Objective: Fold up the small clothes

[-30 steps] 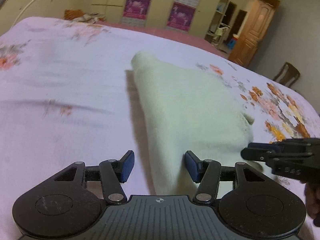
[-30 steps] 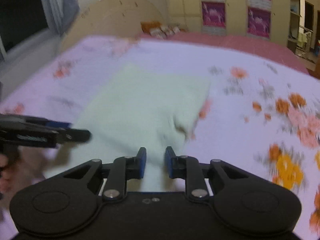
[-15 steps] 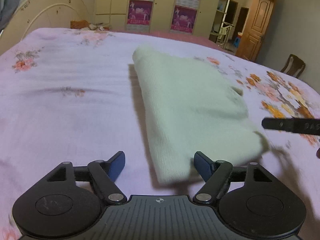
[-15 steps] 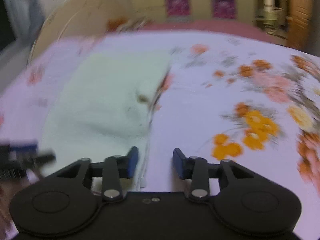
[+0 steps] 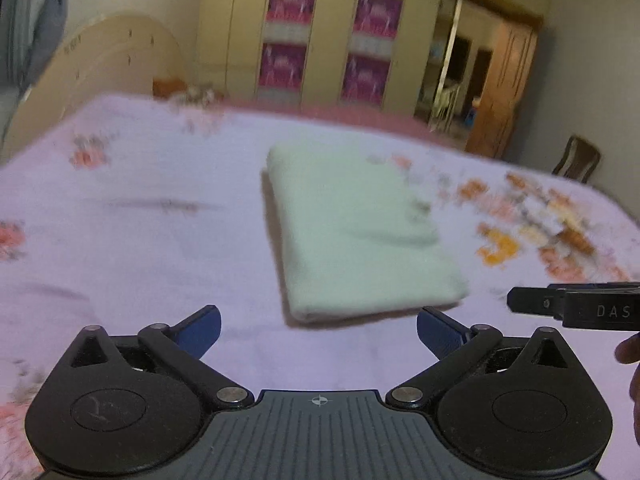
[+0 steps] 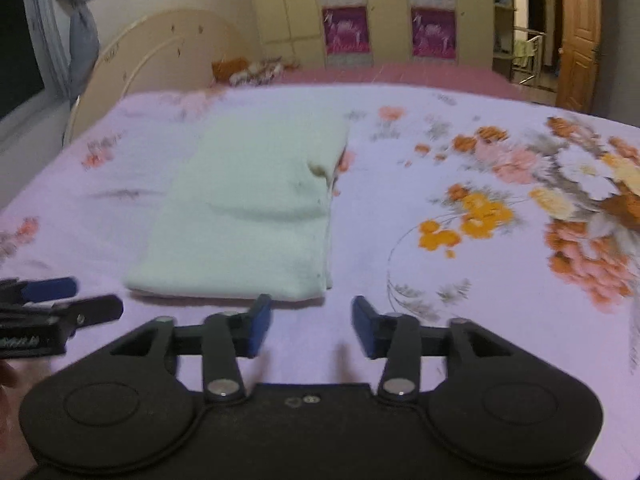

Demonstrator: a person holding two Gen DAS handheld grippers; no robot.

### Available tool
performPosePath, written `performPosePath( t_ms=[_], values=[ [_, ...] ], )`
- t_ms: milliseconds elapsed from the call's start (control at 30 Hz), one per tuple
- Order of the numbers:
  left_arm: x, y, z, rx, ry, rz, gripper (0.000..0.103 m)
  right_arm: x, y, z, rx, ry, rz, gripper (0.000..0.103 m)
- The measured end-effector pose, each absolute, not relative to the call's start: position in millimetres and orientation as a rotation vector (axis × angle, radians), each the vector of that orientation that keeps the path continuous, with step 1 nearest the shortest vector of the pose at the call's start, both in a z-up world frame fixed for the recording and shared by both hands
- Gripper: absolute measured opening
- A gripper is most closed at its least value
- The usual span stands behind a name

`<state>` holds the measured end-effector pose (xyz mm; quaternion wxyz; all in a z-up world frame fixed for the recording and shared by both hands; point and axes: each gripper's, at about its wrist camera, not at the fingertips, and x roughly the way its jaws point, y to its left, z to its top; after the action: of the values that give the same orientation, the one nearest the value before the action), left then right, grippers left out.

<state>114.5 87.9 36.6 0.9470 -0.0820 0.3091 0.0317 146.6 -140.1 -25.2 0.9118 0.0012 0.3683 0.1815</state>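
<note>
A pale green folded garment [image 5: 356,236] lies flat on the lilac floral bedsheet [image 5: 152,248]. In the right wrist view the same garment [image 6: 248,216] sits left of centre. My left gripper [image 5: 318,330] hangs just short of the garment's near edge, its jaws opening wide with nothing between them. My right gripper [image 6: 311,328] is also back from the near edge, by its right corner, jaws opening and empty. Each gripper shows at the other view's side: the right one [image 5: 576,306], the left one [image 6: 52,300].
The bedsheet [image 6: 460,184] carries orange and pink flowers on its right half. A cream headboard [image 6: 160,56] stands at the far left, wardrobes with pink posters [image 5: 332,40] behind the bed, a wooden door [image 6: 580,32] and a chair [image 5: 576,160] at the right.
Both grippers have let go of the garment and drawn back from it. Their jaws have spread apart. The garment now lies free and folded on the bed.
</note>
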Motion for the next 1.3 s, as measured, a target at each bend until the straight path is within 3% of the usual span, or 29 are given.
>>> performPosePath(
  t_ms=[200,700,1300],
  values=[
    [77.3,72.2,66.1,-0.147,0.603,0.049,0.103,96.8,-153.6,14.9,0.026,0.689,0.359,0.102],
    [18.1,55.1,95.3,-0.129,0.542,0.067,0.103,43.7,-160.0,34.0,0.032,0.589,0.312,0.102],
    [17.8,50.1,93.6,-0.115,0.536,0.059,0.103,41.4,-154.0,29.2,0.013,0.595,0.320,0.102]
  ],
)
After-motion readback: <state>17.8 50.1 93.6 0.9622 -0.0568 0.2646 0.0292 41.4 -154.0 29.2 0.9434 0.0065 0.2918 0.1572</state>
